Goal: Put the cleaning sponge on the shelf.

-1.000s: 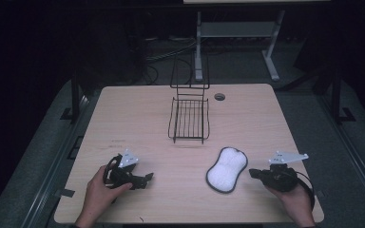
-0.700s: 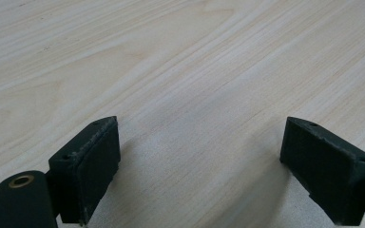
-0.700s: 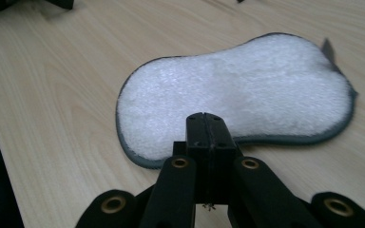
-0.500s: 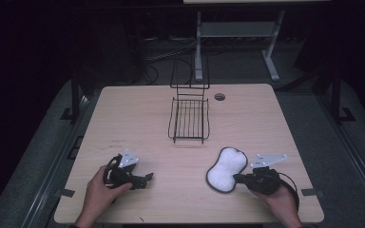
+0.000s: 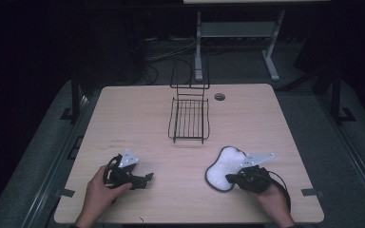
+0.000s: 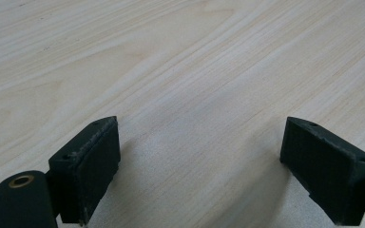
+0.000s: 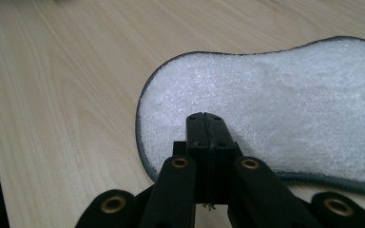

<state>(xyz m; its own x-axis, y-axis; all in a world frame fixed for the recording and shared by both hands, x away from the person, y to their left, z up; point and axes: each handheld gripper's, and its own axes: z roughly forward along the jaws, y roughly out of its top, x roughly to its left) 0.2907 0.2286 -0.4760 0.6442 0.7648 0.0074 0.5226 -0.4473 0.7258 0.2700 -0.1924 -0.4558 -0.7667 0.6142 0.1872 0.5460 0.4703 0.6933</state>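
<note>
A white peanut-shaped fluffy pad (image 5: 220, 166) with a dark grey rim lies flat on the wooden table (image 5: 138, 114), front right. My right gripper (image 5: 229, 179) is at the pad's near right edge, jaws pressed together. In the right gripper view the shut jaw tips (image 7: 208, 119) sit just over the pad (image 7: 294, 109) near its rounded end; nothing shows between them. My left gripper (image 5: 146, 178) rests at the front left, held by a hand. In the left gripper view its jaws (image 6: 199, 156) stand wide apart over bare wood.
A black wire rack (image 5: 189, 119) with an upright back stands at the table's middle, towards the far side. A round cable hole (image 5: 219, 97) is beside it on the right. Dark floor, cables and a metal stand (image 5: 237, 33) lie beyond the far edge.
My right gripper has slid left across the table to the pad's edge, jaws still shut. The left gripper and the pad have stayed where they were.
</note>
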